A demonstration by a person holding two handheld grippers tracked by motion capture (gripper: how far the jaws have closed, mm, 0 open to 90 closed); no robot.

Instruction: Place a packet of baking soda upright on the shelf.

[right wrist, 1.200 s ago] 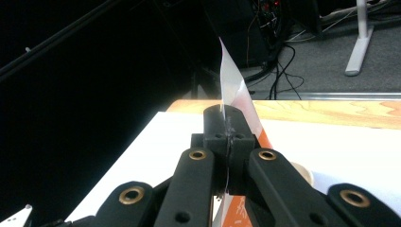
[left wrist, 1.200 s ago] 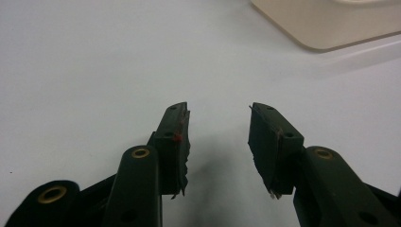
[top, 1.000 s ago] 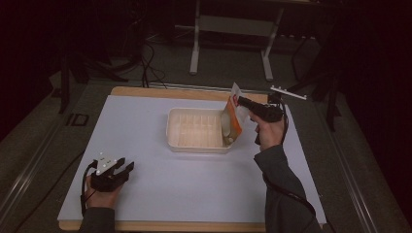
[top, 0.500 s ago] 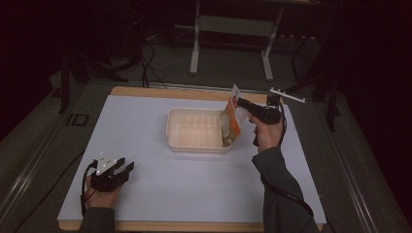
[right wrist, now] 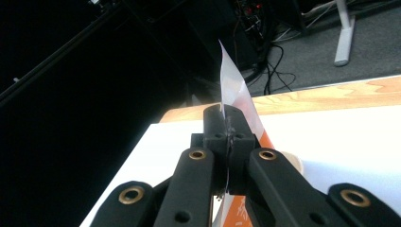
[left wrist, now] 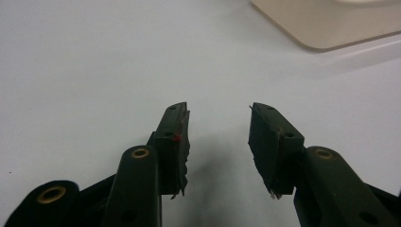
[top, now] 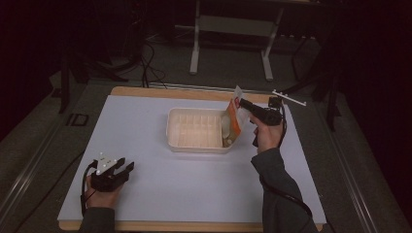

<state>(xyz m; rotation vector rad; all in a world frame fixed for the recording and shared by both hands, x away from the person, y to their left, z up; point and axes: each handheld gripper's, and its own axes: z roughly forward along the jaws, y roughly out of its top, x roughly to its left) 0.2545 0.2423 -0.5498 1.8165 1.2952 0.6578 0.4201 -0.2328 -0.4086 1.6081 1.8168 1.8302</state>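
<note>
A cream plastic tray (top: 176, 141) with ribbed compartments sits in the middle of the white table. My right gripper (top: 241, 103) is shut on the top edge of an orange and white packet (top: 233, 121), which hangs tilted over the tray's right end with its lower end inside. In the right gripper view the jaws are pressed together on the packet's (right wrist: 236, 90) thin edge, at the right gripper (right wrist: 228, 124) tip. My left gripper (top: 125, 166) rests open near the table's front left corner. In its own view the left gripper (left wrist: 218, 124) holds nothing, and a corner of the tray (left wrist: 331, 28) lies ahead.
The white table surface (top: 145, 194) has a wooden border (top: 194, 93) at the back. Beyond it stand a metal stand's legs (top: 194, 53) and cables on a dark floor. The person's right sleeve (top: 279, 194) crosses the table's front right.
The right gripper and packet have barely shifted over the tray's right end. The left gripper has stayed put.
</note>
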